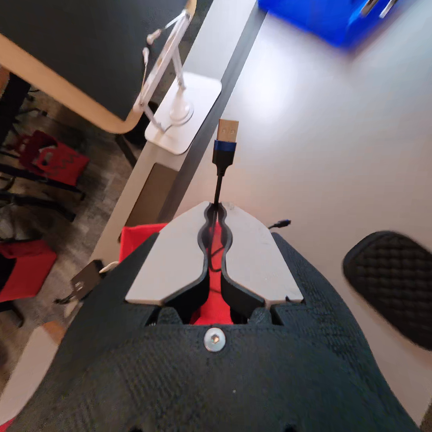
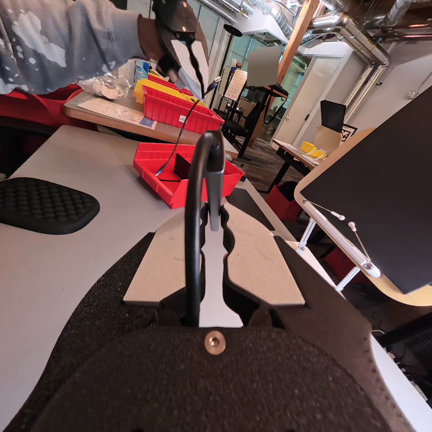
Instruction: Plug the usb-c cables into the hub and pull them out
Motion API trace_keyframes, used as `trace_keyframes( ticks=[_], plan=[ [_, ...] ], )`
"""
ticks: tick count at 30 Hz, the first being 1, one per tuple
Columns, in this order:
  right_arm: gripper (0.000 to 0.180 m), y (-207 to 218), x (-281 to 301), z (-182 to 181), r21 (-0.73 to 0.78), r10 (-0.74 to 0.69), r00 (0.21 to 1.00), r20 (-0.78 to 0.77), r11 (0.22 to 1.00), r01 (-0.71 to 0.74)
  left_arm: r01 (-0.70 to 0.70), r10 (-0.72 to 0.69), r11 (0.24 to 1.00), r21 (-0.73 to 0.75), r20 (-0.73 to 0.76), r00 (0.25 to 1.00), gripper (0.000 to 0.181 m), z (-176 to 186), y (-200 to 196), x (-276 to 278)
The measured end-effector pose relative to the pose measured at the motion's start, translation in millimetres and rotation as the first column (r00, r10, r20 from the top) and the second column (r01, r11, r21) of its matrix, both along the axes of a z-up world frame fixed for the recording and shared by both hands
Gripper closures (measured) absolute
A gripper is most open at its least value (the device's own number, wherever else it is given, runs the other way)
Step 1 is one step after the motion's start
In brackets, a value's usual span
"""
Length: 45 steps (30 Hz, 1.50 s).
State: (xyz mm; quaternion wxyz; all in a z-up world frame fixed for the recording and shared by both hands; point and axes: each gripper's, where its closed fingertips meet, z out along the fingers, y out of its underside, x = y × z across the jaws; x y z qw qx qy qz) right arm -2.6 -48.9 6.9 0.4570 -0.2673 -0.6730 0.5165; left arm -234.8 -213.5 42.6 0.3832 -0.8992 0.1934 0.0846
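Note:
My left gripper (image 1: 216,207) is shut on a thin black cable (image 1: 218,187), just behind its plug. The plug (image 1: 225,140) has a metal tip and a blue band and points forward over the white table (image 1: 327,152). In the right wrist view the left gripper (image 2: 201,92) is raised at upper left, and its cable (image 2: 180,138) hangs down into a red bin (image 2: 163,189). My right gripper (image 2: 214,209) is shut on a slim grey hub (image 2: 216,187), held upright. The hub's thick black lead (image 2: 192,210) arches from its top back between my fingers.
A black textured wrist rest (image 2: 42,205) lies on the table (image 2: 81,257), left of the right gripper. A loose cable end (image 1: 280,223) lies near it. A blue bin (image 1: 327,21) stands at the far end. A white stand (image 1: 182,112) holds a dark board (image 2: 374,198) beside the table. The gap from one gripper's tips to the other's is roughly 30 cm.

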Motion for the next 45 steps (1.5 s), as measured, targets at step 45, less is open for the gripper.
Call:
trace_keyframes(
  ticks=[45],
  plan=[
    [0.170,38.4,5.2,-21.3,-0.050,-0.026,0.996,0.084,0.998,0.030,0.285,-0.231,0.943,-0.171,0.277,0.932,0.167,-276.1,135.2,201.8]
  ],
)
